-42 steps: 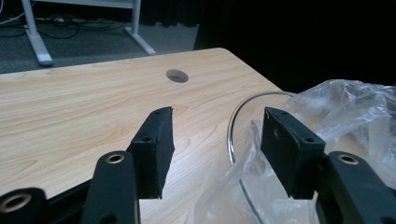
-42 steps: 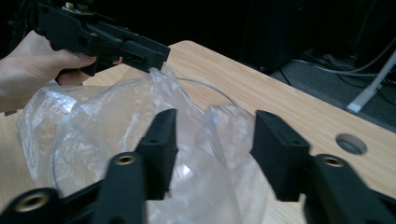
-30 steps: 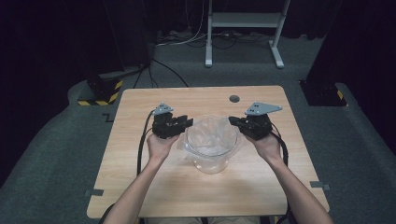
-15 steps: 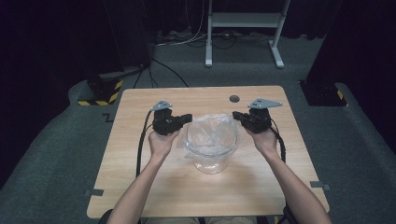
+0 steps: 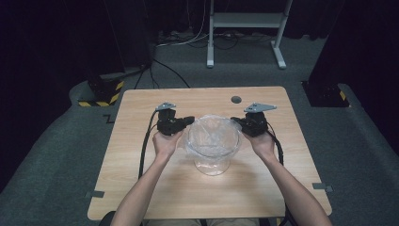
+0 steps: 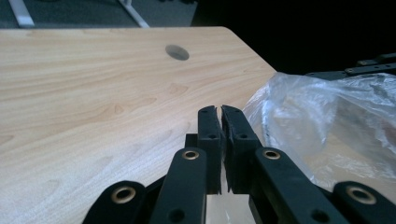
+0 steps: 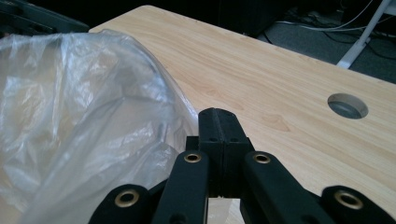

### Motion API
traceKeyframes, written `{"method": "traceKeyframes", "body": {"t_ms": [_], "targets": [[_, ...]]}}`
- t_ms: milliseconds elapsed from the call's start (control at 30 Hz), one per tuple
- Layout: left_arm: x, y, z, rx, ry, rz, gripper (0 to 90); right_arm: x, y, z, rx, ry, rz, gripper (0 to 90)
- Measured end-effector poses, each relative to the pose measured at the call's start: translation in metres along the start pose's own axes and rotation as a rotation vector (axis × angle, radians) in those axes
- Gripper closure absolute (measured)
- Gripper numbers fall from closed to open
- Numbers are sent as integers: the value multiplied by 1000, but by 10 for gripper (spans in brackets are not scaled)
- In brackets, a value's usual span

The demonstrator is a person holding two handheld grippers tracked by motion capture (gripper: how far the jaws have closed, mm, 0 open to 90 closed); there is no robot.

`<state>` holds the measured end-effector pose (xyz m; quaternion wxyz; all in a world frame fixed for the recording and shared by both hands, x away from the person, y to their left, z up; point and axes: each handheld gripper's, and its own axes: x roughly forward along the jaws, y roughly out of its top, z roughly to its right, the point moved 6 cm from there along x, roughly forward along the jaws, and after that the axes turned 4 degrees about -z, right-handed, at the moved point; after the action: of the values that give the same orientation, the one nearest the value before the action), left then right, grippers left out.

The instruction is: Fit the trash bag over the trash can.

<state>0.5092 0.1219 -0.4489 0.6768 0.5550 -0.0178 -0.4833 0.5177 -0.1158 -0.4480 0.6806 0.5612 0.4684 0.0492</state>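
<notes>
While both grippers pinch opposite sides of the clear plastic bag (image 5: 212,136), the job in hand looks like stretching its mouth over the rim of the glass bowl (image 5: 211,162) that stands near the middle of the table (image 5: 141,188). The left gripper (image 5: 184,123) has its jaws closed to a thin slit with a sliver of film between them, as its own view shows; the right gripper (image 5: 238,123) has its jaws pressed fully together at the bag's edge, and it probably holds film too, though the plastic is hard to make out there.

To do this well, pull both sides outward evenly and keep the tension level, so the thin film neither tears nor slips out of one pinch. Lower both hands together so that the bowl stays put and does not tip.

Room is generous: bare wood lies on every side of the bowl, and the round hole (image 5: 236,100) in the tabletop is well behind it. The table's near and side edges are well apart from both hands.
</notes>
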Motion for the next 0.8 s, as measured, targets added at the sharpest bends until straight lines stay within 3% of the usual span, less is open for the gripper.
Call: {"method": "traceKeyframes", "body": {"t_ms": [133, 233, 333, 467, 600, 800], "targets": [[9, -4, -2, -9, 5, -36, 874, 1, -7, 1, 0, -13, -30, 900], [12, -3, -1, -29, -11, -29, 857, -2, -10, 3, 26, -2, -34, 889], [11, -2, -3, -47, -5, -15, 755, -10, -10, 9, 56, -11, -4, 765], [6, 2, -5, -74, 24, 16, 626, -26, -7, 17, 108, -27, 49, 685], [-3, 6, -4, -88, 43, 50, 511, -41, 0, 18, 109, -36, 93, 649], [-18, 8, 1, -77, 46, 89, 418, -50, 12, 6, 57, -19, 131, 617]]}}
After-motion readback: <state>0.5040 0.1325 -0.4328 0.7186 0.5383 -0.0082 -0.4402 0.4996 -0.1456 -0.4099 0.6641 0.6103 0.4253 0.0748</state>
